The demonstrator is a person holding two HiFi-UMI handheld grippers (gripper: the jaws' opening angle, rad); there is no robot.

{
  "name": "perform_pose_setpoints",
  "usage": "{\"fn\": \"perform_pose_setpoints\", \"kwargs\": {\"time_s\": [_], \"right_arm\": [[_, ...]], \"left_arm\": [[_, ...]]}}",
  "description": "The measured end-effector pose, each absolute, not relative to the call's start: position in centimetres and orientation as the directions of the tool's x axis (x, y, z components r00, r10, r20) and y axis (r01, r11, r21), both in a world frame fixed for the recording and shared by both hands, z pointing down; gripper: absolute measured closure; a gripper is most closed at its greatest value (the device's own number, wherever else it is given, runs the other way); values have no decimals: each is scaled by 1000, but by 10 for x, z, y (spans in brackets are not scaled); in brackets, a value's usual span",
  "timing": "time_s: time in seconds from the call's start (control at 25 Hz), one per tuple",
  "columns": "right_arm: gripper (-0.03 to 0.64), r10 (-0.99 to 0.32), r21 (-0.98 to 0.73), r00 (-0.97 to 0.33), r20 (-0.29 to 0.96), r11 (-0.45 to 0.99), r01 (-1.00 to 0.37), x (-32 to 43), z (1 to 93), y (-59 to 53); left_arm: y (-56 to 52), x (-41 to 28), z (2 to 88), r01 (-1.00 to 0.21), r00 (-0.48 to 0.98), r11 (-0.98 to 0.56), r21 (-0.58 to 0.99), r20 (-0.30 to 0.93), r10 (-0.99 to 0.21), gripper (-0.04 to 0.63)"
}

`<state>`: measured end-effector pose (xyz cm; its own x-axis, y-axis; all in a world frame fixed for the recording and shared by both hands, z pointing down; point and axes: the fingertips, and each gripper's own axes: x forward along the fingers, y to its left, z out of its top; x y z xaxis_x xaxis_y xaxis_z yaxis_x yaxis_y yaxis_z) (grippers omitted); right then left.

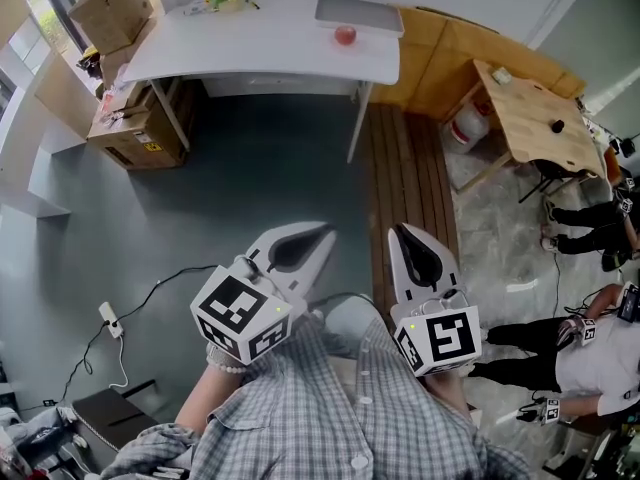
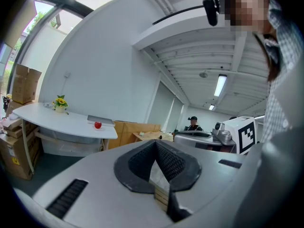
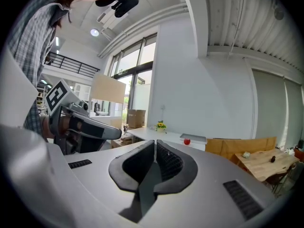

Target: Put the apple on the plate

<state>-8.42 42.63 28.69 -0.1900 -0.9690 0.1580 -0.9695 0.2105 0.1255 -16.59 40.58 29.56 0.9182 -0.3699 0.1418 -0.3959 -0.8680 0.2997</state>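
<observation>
1. Left claw (image 1: pixel 318 236) at 7 o'clock and right claw (image 1: pixel 404 238) at 5 o'clock: both have their jaws pressed together, holding nothing.
2. The floor (image 1: pixel 270 168) lies between, so step closer first.
3. Far off at 12 o'clock, the apple (image 1: pixel 345 35) sits on the white worktop (image 1: pixel 250 43), just beside a flat grey tray (image 1: pixel 358 13). Spread one claw's jaws wide, then close gently.

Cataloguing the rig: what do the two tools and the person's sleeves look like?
The left tool and right tool are pale grey tapered shells with black ribbed pads. Each carries a white cube with black square markers. The person wears a grey checked shirt and a pale bead bracelet.
</observation>
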Motion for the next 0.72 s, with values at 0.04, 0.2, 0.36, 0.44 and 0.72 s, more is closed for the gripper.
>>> {"fn": "perform_pose_setpoints", "kwargs": {"time_s": [0.04, 0.2, 0.36, 0.44, 0.72], "right_arm": [[588, -969, 127, -191, 160, 212, -969, -86, 288, 427], [588, -965, 126, -202, 166, 224, -966, -89, 288, 426], [588, -962, 131, -218, 163, 240, -962, -95, 289, 424], [588, -961, 136, -224, 164, 247, -959, -97, 291, 423], [588, -960, 155, -235, 154, 258, -953, -90, 286, 408]], "left_arm": [[406, -168, 296, -398, 918, -867, 300, 141, -372, 586], [406, -174, 294, -409, 912, -861, 301, 133, -387, 586], [403, -181, 296, -424, 905, -853, 304, 128, -405, 586], [403, -182, 296, -428, 903, -852, 301, 125, -410, 586], [388, -176, 293, -440, 897, -847, 297, 105, -429, 586]]}}
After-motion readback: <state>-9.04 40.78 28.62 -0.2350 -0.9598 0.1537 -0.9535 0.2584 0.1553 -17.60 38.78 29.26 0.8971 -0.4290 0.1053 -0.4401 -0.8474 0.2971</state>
